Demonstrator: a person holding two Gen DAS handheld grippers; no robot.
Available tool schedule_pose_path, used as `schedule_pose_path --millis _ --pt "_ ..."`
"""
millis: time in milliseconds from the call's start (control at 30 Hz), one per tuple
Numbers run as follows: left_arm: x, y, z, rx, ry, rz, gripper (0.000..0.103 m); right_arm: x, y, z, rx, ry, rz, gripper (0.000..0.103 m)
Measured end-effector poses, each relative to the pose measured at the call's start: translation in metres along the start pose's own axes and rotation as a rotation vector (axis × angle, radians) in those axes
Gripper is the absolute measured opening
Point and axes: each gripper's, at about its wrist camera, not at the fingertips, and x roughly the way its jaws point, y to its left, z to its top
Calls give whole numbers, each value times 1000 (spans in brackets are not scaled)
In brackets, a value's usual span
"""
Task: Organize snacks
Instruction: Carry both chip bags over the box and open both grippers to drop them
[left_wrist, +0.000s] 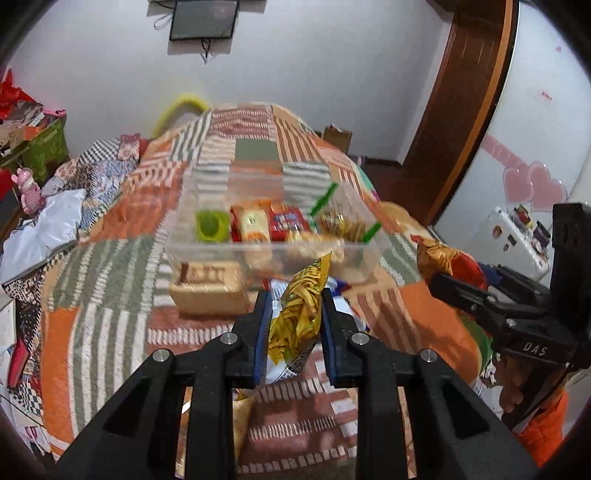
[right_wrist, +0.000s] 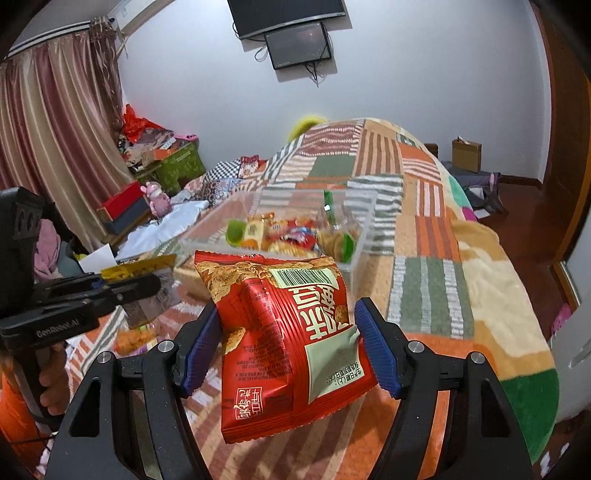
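2 crinkly foil packs | L fingers (left_wrist: 293, 306) pinching yellow pack (left_wrist: 301, 314) | R fingers (right_wrist: 288, 343) pinching red pack (right_wrist: 291, 339)

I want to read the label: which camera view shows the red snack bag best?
The right wrist view: the red snack bag fills the centre, print and barcode facing the camera, clamped in the right gripper. The left wrist view shows only a small part of it beyond that gripper.

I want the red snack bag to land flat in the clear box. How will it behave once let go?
The red snack bag, pinched by the right gripper, looks puffy and creased, so probably light and floppy. Its glossy film may slide. It would likely settle unevenly on the snacks already in the clear box.
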Motion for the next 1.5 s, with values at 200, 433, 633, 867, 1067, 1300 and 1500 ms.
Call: schedule_pose_path --millis 200,433,633,867,1067,1300,1500 --pt "-6 14 23 -12 -47 28 24 4 5 18 -6 -28 7 69" --pt "2 30 44 -17 -77 49 24 19 15 38 -25 -38 13 69" --pt "20 43 59 -15 -82 58 24 38 22 54 -42 -32 25 69" --pt "53 51 71 -11 -51 58 24 70 26 68 -53 -7 30 69" --pt "82 58 76 -9 -3 63 24 98 22 78 -44 34 32 69" --pt "104 60 80 12 13 69 24 123 21 81 -44 77 34 69" --pt "123 61 79 18 39 65 24 141 13 79 -21 107 23 69"
